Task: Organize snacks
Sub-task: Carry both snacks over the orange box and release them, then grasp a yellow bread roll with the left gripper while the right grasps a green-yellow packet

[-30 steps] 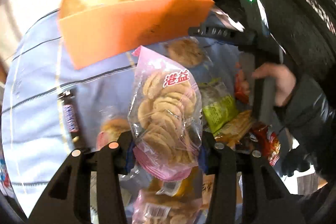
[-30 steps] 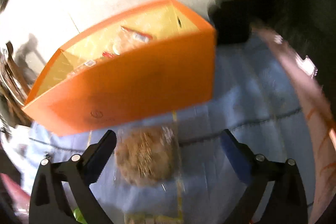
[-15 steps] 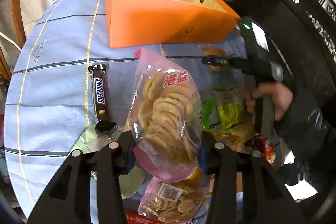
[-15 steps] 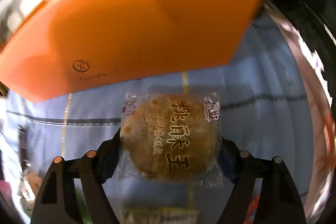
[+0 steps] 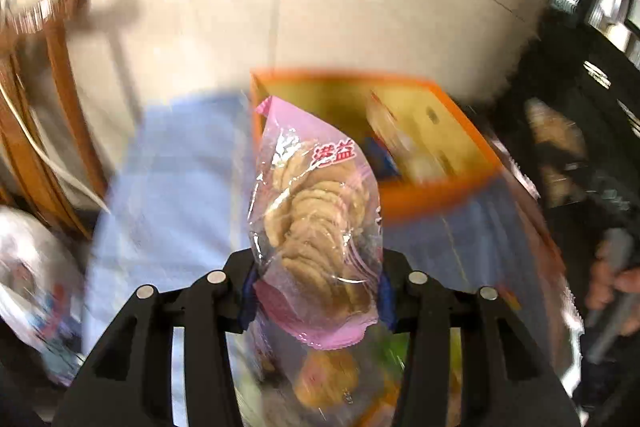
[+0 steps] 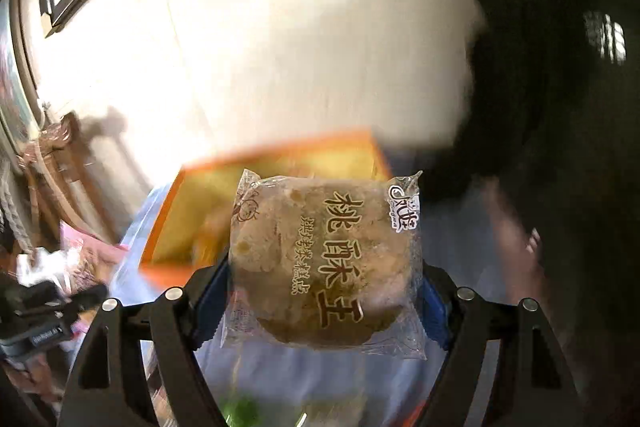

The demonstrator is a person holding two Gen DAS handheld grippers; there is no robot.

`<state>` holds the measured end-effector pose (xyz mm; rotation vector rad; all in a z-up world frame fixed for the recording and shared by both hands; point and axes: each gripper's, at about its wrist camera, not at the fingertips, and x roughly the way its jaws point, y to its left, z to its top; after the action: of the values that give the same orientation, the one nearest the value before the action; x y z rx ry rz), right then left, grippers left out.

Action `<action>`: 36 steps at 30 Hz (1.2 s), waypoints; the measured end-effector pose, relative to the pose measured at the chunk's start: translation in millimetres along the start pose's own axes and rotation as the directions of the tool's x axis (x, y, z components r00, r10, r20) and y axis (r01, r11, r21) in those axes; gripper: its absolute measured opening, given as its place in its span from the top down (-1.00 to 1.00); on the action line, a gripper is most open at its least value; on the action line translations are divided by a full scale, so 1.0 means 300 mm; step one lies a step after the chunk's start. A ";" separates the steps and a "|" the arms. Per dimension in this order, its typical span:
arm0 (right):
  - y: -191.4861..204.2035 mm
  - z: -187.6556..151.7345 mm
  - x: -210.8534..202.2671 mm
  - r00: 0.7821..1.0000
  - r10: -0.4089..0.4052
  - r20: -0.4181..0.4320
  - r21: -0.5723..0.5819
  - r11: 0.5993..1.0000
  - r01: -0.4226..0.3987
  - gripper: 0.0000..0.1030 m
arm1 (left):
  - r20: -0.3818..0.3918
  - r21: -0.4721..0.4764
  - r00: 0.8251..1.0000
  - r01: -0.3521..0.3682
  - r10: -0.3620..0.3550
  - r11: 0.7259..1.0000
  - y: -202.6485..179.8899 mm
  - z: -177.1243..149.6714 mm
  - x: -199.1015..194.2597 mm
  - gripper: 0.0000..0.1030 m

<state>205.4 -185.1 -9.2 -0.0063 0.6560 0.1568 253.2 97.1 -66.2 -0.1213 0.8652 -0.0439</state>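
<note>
My left gripper (image 5: 316, 295) is shut on a pink bag of round biscuits (image 5: 316, 223) and holds it up above the blue tablecloth (image 5: 172, 195). Behind the bag stands the open orange box (image 5: 436, 195) with a few snacks inside. My right gripper (image 6: 324, 299) is shut on a clear-wrapped walnut cake (image 6: 324, 263) with brown Chinese lettering, held in the air in front of the same orange box (image 6: 180, 223). Both views are blurred by motion.
Loose snack packets (image 5: 328, 383) lie on the cloth below the left gripper. A wooden chair (image 5: 48, 131) stands at the left, past the table edge. The other gripper and the hand holding it (image 5: 612, 279) show at the right. Dark furniture (image 6: 560, 67) is behind.
Both grippers have risen and tilted up toward the orange box, each still holding its packet. The right gripper closed on the walnut cake and lifted it off the cloth.
</note>
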 end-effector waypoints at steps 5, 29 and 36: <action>0.035 0.189 0.112 0.997 -0.058 0.041 -0.039 0.997 0.060 -0.55 | 0.054 0.084 0.995 -0.085 0.081 0.993 -0.025 0.216 0.037 0.14; 0.026 -0.621 0.212 0.866 0.039 -0.499 0.044 0.999 -0.020 -0.93 | -0.180 0.262 0.980 -0.039 0.088 0.964 -0.058 -0.479 0.094 -0.92; 0.061 -0.726 0.295 0.845 0.009 -0.534 0.068 0.997 0.032 -0.93 | -0.299 0.215 0.954 0.027 0.040 0.976 -0.080 -0.528 0.247 -0.92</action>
<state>139.6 -166.4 -235.0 0.0182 1.2238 0.1182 180.7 52.7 -221.0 0.0967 1.1605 -0.1537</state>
